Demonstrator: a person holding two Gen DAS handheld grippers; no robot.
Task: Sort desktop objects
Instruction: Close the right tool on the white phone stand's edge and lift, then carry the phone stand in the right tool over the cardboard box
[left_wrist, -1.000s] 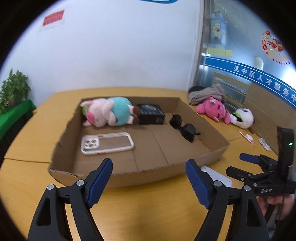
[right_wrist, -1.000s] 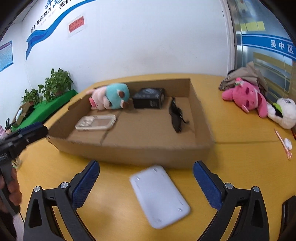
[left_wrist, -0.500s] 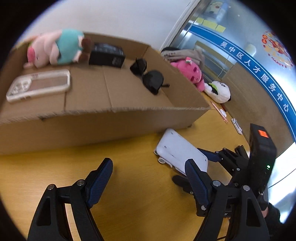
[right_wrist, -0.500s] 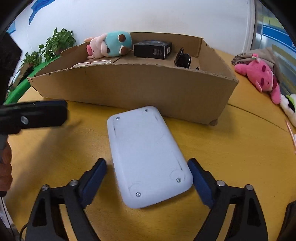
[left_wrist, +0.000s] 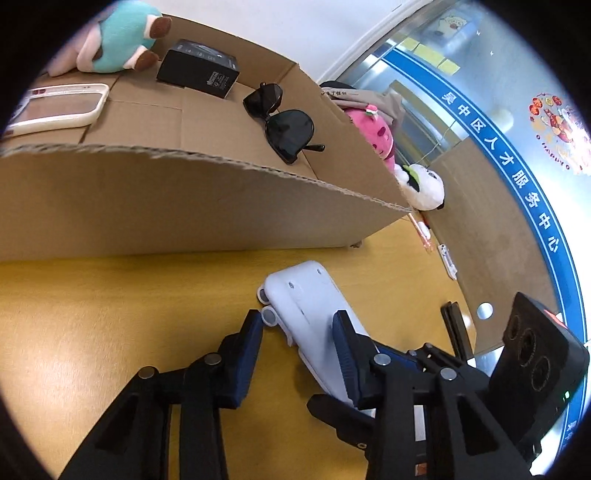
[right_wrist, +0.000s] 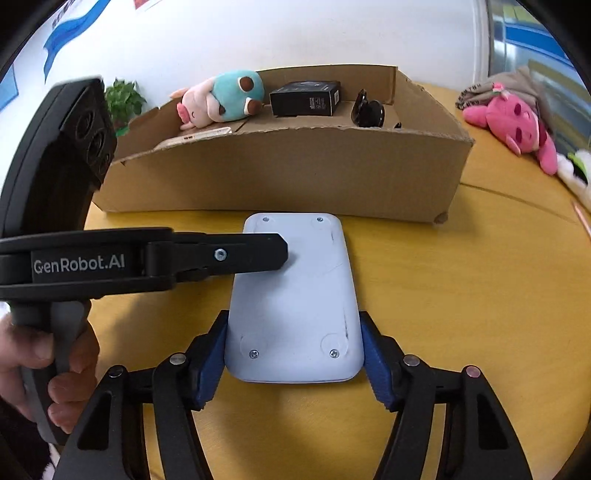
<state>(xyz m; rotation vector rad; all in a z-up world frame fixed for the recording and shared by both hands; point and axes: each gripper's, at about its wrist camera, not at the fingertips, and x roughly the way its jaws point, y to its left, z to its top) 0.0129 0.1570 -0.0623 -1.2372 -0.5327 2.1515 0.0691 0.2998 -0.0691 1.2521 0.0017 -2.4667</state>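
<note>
In the cardboard box (right_wrist: 280, 173): 1 plush pig (right_wrist: 221, 98), 1 black box (right_wrist: 306, 98), 1 sunglasses (left_wrist: 281, 120), 1 phone case (left_wrist: 55, 107). Right of it: 2 plush toys (right_wrist: 517, 125).

**Readable text**

"GenRobot.AI" stands in pale letters on the black side of the left tool (right_wrist: 284, 254). White Chinese characters, 吴中区人才服务中心, run along the blue band (left_wrist: 517, 173) on the glass wall. The black box's (left_wrist: 199, 68) label is too small to read.

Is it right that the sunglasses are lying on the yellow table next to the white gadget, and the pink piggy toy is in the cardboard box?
Not quite. The sunglasses lie inside the cardboard box, not on the yellow table; the left wrist view shows them on the box floor. Only the white gadget lies on the table, in front of the box. The pink piggy toy is in the box, as you said.
</note>
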